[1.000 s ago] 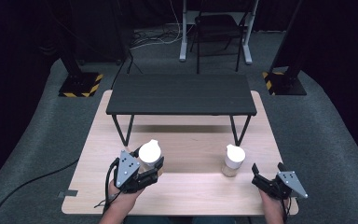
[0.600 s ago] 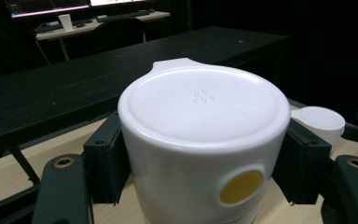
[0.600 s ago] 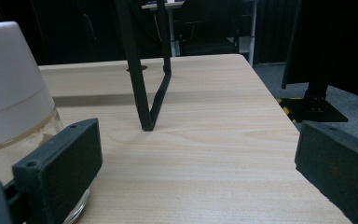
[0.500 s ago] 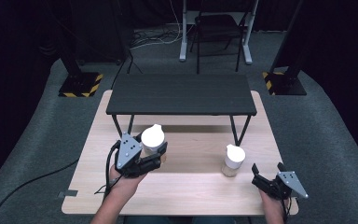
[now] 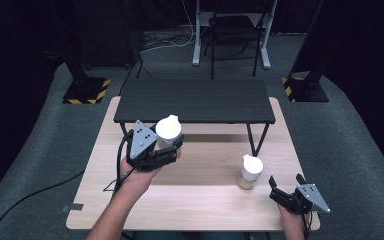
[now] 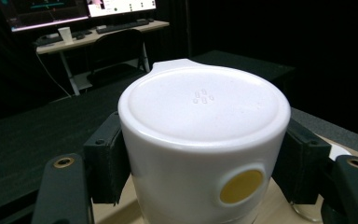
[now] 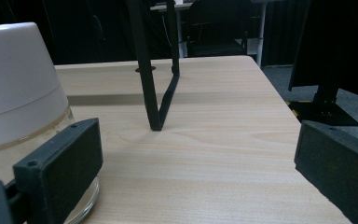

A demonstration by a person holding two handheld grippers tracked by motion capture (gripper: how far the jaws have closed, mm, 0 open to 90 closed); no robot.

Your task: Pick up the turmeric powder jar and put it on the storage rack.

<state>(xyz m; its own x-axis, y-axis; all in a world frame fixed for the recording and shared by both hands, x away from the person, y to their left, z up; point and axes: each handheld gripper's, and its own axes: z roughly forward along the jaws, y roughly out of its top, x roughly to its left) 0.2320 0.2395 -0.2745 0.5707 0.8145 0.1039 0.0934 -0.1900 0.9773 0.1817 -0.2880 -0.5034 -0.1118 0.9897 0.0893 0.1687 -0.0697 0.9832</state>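
Two glass jars with white plastic lids, we count. First white-lidded glass jar (image 5: 168, 131) sits clamped in the left gripper (image 5: 166, 148), held up off the pale wooden table (image 5: 200, 200), near the front edge of the black metal riser shelf (image 5: 195, 100). In the left gripper view we see the jaws pressing on both sides of that jar (image 6: 204, 140), just under the lid, with one round yellow dot on the lid's wall facing the camera. Second white-lidded glass jar (image 5: 250, 172) stands upright on the table, right of centre, just in front of the shelf's right leg.

Two grippers, one per hand. Right gripper (image 5: 286, 190) rests low at the table's near right corner, jaws spread apart, nothing between them. We see the second jar (image 7: 23, 107) just beside its left jaw in the right gripper view; touching or not, we cannot tell. One black shelf leg (image 7: 156, 65) stands further back on the wood.

One black chair (image 5: 232, 35) and one desk frame stand on the floor behind the table.
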